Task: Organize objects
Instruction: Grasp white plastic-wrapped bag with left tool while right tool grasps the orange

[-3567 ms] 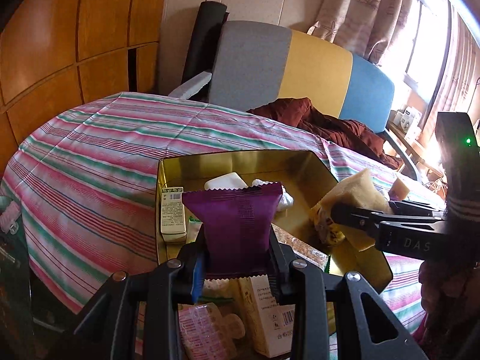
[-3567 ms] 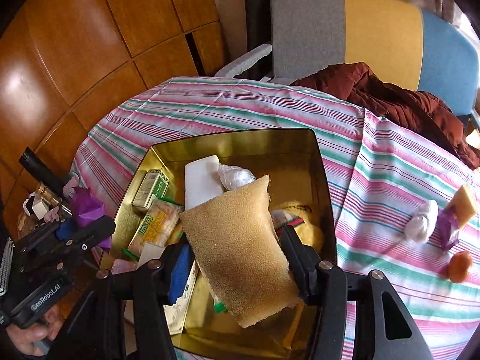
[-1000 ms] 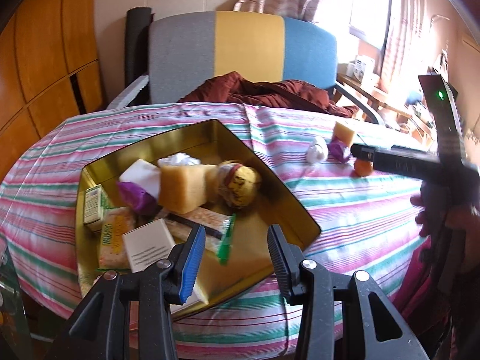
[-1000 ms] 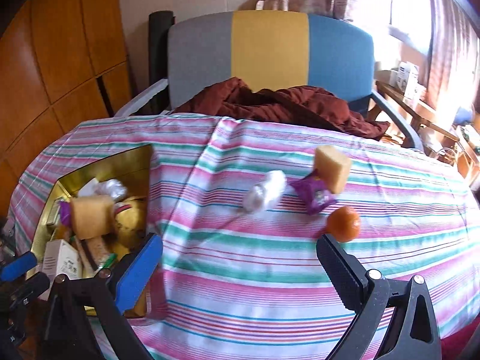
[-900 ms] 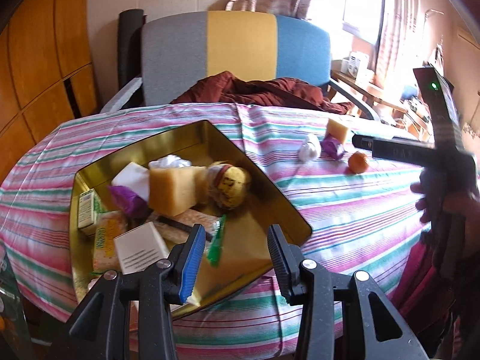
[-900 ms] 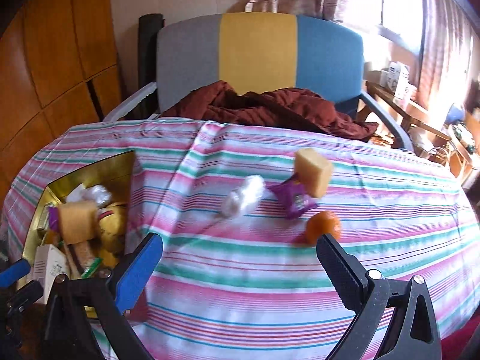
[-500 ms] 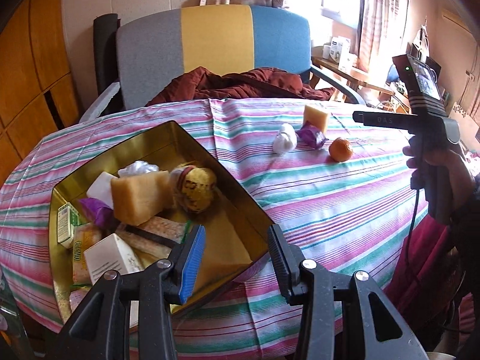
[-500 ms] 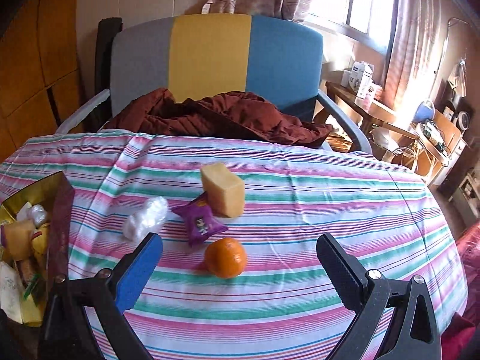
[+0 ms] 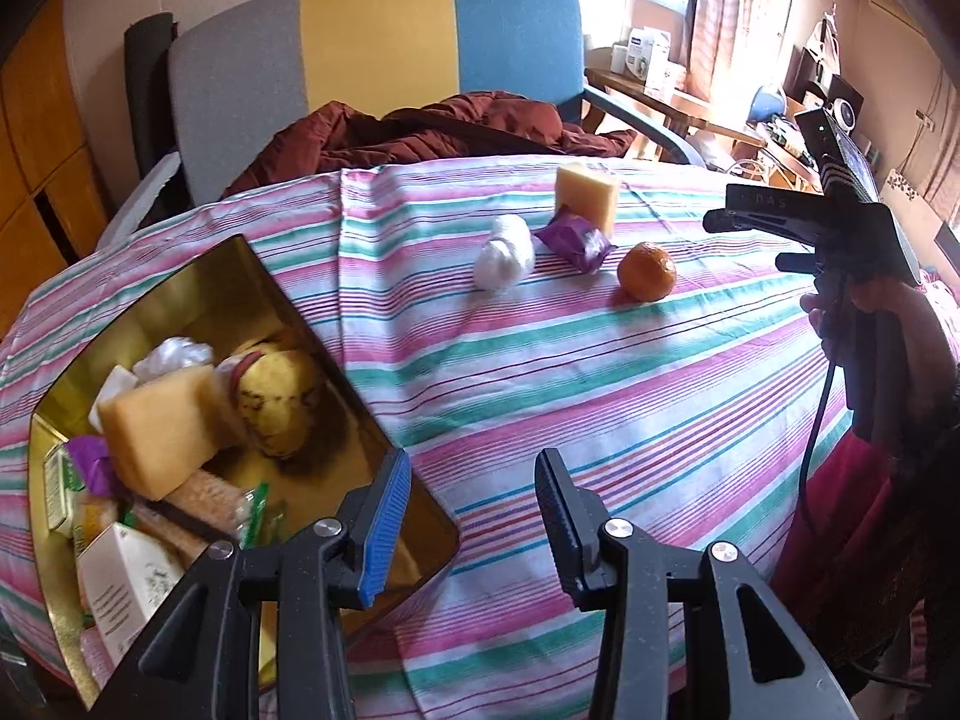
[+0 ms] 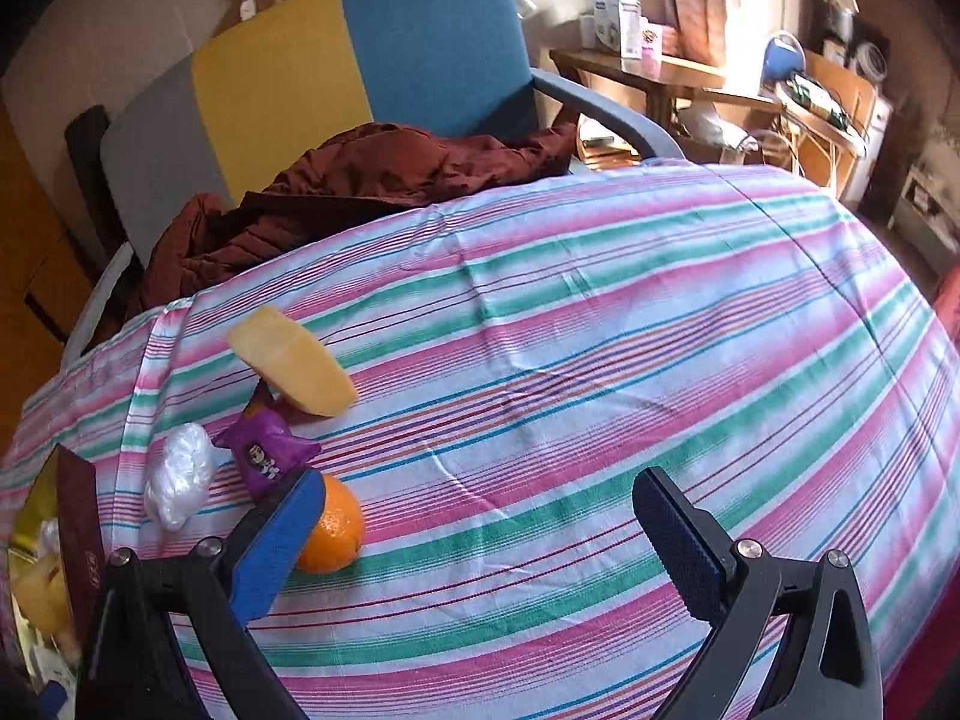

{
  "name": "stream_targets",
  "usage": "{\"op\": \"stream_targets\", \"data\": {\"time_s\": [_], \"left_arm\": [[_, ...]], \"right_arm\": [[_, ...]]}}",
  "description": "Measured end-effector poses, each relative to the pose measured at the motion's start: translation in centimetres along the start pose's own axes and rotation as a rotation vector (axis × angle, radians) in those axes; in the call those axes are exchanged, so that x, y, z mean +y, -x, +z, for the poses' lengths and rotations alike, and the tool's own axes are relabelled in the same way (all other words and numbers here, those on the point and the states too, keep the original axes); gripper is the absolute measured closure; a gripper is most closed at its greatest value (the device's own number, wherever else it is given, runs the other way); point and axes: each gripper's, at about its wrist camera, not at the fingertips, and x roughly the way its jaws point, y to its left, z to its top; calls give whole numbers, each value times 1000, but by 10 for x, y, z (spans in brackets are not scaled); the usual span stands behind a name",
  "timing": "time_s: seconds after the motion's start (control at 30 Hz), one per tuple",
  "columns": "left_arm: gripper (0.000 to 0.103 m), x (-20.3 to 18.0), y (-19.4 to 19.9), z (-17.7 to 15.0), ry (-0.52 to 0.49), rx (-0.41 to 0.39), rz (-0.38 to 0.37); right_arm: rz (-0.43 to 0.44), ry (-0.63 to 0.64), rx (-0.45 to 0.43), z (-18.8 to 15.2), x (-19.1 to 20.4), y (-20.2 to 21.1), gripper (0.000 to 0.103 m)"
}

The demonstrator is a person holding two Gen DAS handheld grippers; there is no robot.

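Note:
A gold tin (image 9: 282, 294) sits at the left of the striped table, holding a sponge (image 9: 156, 432), a yellow ball, boxes and packets. On the cloth lie a yellow sponge (image 9: 587, 191) (image 10: 294, 363), a purple packet (image 9: 575, 238) (image 10: 264, 456), a white plastic wad (image 9: 503, 252) (image 10: 179, 480) and an orange (image 9: 646, 271) (image 10: 333, 534). My left gripper (image 9: 474, 516) is open and empty over the tin's near right corner. My right gripper (image 10: 480, 531) is open and empty, its left finger just in front of the orange; it also shows in the left wrist view (image 9: 780, 219).
A grey, yellow and blue chair (image 9: 384, 54) with a dark red jacket (image 9: 420, 132) stands behind the table. A cluttered wooden desk (image 10: 690, 78) is at the back right. The striped cloth (image 10: 600, 360) stretches right of the objects.
Both grippers let go of the purple packet and the sponge in the tin and opened. Both views have swung right; the right gripper has moved close to the orange.

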Motion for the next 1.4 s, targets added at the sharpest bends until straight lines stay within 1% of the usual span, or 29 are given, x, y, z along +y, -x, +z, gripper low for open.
{"op": "stream_targets", "data": {"time_s": [0.1, 0.2, 0.37, 0.47, 0.63, 0.83, 1.0, 1.13, 1.23, 1.4], "left_arm": [[60, -5, -12, 9, 0, 17, -21], [60, -7, -23, 19, 3, 27, -25], [60, -10, -37, 37, 14, 36, -42], [60, -11, -49, 48, 24, 48, -37], [60, -9, -62, 69, 44, 43, -42], [60, -10, -83, 92, 33, 51, -42], [58, -12, -101, 111, 14, 57, -60], [58, -11, -119, 121, 5, 74, -59], [58, -13, -127, 126, 0, 77, -74], [58, -17, -143, 133, -16, 93, -72]], "right_arm": [[8, -46, 27, 0, -9, -4, 0], [19, -50, 47, 0, -8, -7, 0], [36, 13, 50, -2, 7, -6, 0], [33, 42, 48, -4, 12, -5, 0], [102, 79, 52, -6, 24, -6, 0], [138, 153, 59, -10, 44, -10, 0], [167, 173, 81, -13, 52, -18, 0], [187, 185, 108, -14, 58, -26, 1], [177, 196, 117, -15, 61, -32, 1], [187, 184, 125, -13, 60, -37, 3]]}}
